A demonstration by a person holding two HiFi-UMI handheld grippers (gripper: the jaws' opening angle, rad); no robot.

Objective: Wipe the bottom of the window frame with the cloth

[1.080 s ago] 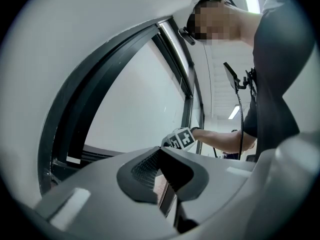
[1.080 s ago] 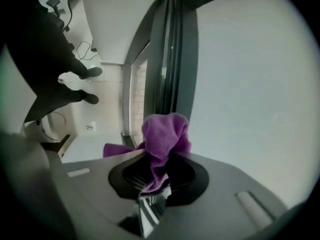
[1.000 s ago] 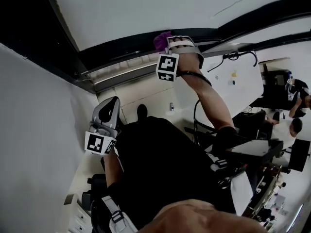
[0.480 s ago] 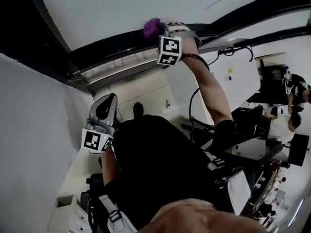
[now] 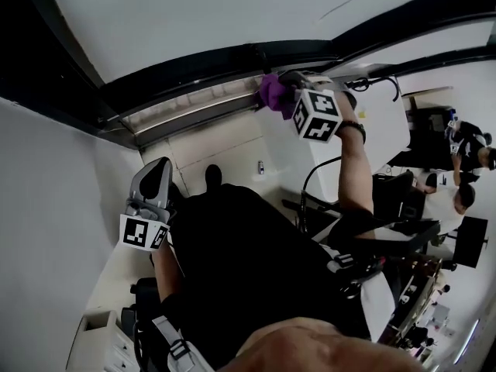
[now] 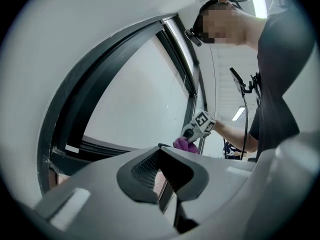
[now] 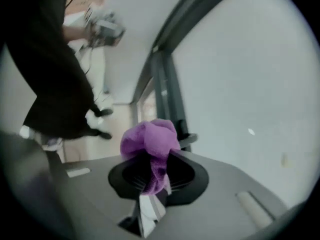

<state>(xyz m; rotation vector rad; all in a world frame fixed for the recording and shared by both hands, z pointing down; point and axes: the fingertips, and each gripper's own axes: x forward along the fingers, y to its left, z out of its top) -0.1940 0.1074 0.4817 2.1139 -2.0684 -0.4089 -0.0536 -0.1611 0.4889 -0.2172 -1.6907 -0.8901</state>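
In the head view, the purple cloth point(image 5: 273, 91) is bunched in my right gripper point(image 5: 288, 85), which is shut on it, just below the dark bottom rail of the window frame point(image 5: 186, 67). I cannot tell whether the cloth touches the rail. The right gripper view shows the cloth point(image 7: 149, 140) bulging out between the jaws of that gripper point(image 7: 150, 176), with the frame's upright point(image 7: 162, 89) beyond. My left gripper point(image 5: 157, 170) hangs lower left, away from the frame, jaws shut and empty. Past the left gripper point(image 6: 162, 176), its view shows the right gripper point(image 6: 199, 126) and cloth point(image 6: 185, 145).
The pale window pane point(image 5: 201, 14) fills the top. A white wall point(image 5: 46, 208) stands at the left. A black cable point(image 5: 376, 85) loops beside the right gripper. People sit at desks point(image 5: 463, 200) at the far right. My own dark clothing point(image 5: 240, 262) covers the middle.
My right gripper has carried the cloth rightward and slightly down along the bottom rail. The left gripper has sunk a little down and to the left.
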